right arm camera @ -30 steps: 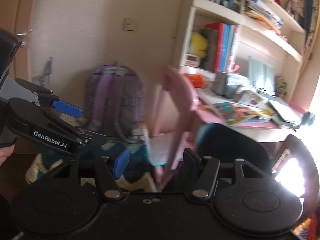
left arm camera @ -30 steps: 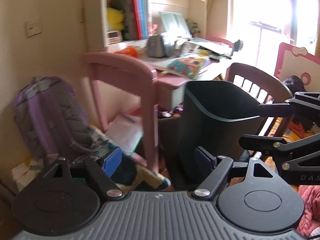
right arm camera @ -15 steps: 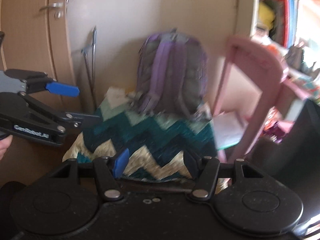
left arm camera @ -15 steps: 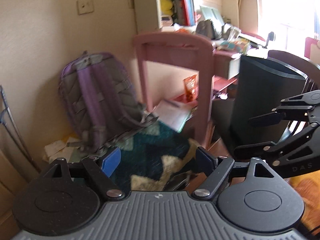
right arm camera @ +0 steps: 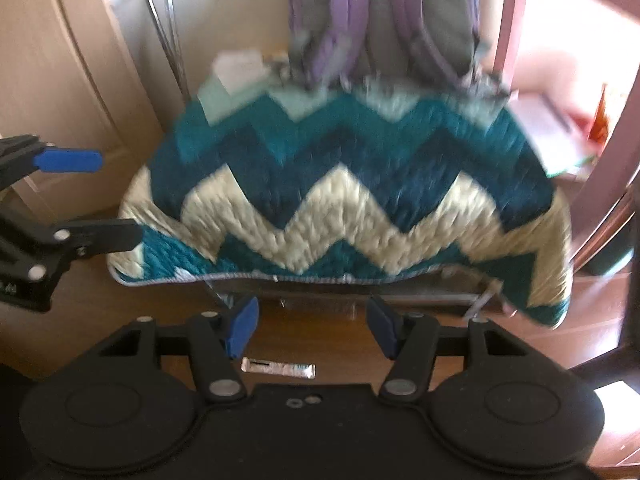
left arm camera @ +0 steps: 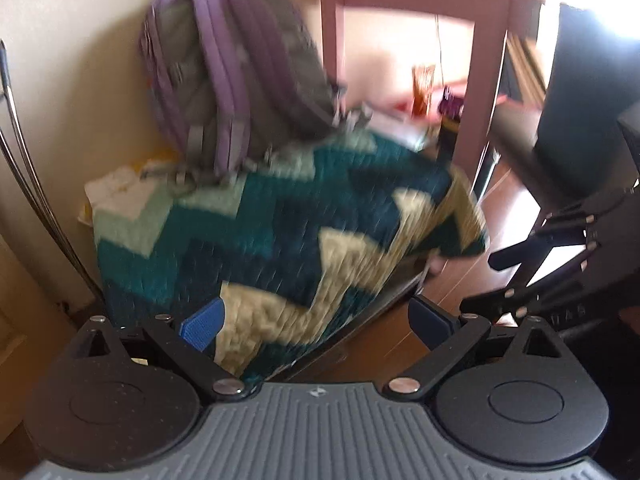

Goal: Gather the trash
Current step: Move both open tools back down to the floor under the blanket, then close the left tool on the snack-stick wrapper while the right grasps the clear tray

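A small silver wrapper [right arm camera: 278, 369] lies on the wooden floor, close under my right gripper [right arm camera: 314, 322]. That gripper is open, with nothing between its blue pads. My left gripper [left arm camera: 316, 322] hangs over the edge of a teal and cream zigzag quilt [left arm camera: 280, 220]; its jaws are opening and hold nothing. An orange wrapper [left arm camera: 423, 88] and a purple one [left arm camera: 450, 104] sit under the pink desk. A dark bin [left arm camera: 580, 100] stands at the right. Each gripper also shows in the other's view: the left gripper [right arm camera: 116, 196] and the right gripper [left arm camera: 480, 280].
A purple and grey backpack [left arm camera: 232, 68] leans on the wall behind the quilt. White crumpled paper [left arm camera: 120, 188] lies beside it. Pink furniture legs [left arm camera: 484, 80] stand to the right, thin metal rods [right arm camera: 164, 28] to the left. The quilt [right arm camera: 340, 168] overhangs a low frame.
Both grippers have dropped and tilted down, from the shelves and desk to the quilt and floor. The left jaws have spread wider. The silver wrapper has come into the right view.
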`<state>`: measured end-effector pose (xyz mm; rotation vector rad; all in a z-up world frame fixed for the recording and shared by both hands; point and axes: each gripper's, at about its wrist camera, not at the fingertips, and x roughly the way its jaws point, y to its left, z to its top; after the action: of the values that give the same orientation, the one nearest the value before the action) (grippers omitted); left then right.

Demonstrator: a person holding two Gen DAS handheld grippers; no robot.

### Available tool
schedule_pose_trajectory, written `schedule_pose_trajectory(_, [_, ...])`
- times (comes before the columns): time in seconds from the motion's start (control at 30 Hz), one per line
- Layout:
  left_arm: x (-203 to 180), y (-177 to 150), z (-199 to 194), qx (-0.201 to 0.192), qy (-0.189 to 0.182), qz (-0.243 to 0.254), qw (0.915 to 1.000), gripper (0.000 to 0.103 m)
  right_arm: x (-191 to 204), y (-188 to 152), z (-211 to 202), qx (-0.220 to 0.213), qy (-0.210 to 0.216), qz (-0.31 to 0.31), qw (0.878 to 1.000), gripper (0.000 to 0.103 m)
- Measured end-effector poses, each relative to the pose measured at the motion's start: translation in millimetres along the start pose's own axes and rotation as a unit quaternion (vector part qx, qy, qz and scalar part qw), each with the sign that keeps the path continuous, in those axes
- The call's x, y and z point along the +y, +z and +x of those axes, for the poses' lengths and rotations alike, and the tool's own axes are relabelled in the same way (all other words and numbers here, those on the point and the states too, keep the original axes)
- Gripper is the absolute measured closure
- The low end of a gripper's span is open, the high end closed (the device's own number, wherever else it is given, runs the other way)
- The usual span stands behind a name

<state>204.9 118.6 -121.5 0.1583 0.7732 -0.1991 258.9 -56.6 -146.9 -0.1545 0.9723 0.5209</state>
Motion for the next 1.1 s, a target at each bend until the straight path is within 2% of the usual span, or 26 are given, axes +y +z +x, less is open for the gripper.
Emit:
schedule_pose_trajectory(0.2, [8.1,-54.2,77.4,0.040,-0.003,0.049,0.9980,0.004,-14.6,-16.8,94.6,0.042,-0.020,0.015,0.999,0.044])
schedule_pose_trajectory(0.37, [2.8,-101.4,141.5,0.085,-0.038,0.083,0.9922,0.004,-28.5,-35.3,166.8,0.079,-0.034,0.018,0.996,0.044])
schedule_pose_trajectory(0.57, [-11.1,-156.7,212.9,0.138,-0.073,0.112,0.9815,0.004,-41.8,-52.3,245.7,0.109,-0.058,-0.023,0.992,0.044])
schedule_pose_trajectory(0.73, [-13.9,-200.5,266.7,0.185,-0.089,0.106,0.9730,0.004,-51.5,-60.1,299.3,0.123,-0.056,-0.053,0.989,0.044])
schedule_pose_trajectory(0.9, [-14.6,-243.0,308.6,0.230,-0.089,0.100,0.9640,0.004,-47.8,-72.5,349.9,0.117,-0.067,-0.094,0.986,0.046])
schedule_pose_trajectory(1.1, [-14.3,-276.2,340.0,0.250,-0.080,0.097,0.9600,0.004,-46.7,-86.6,394.0,0.103,-0.076,-0.099,0.987,0.047])
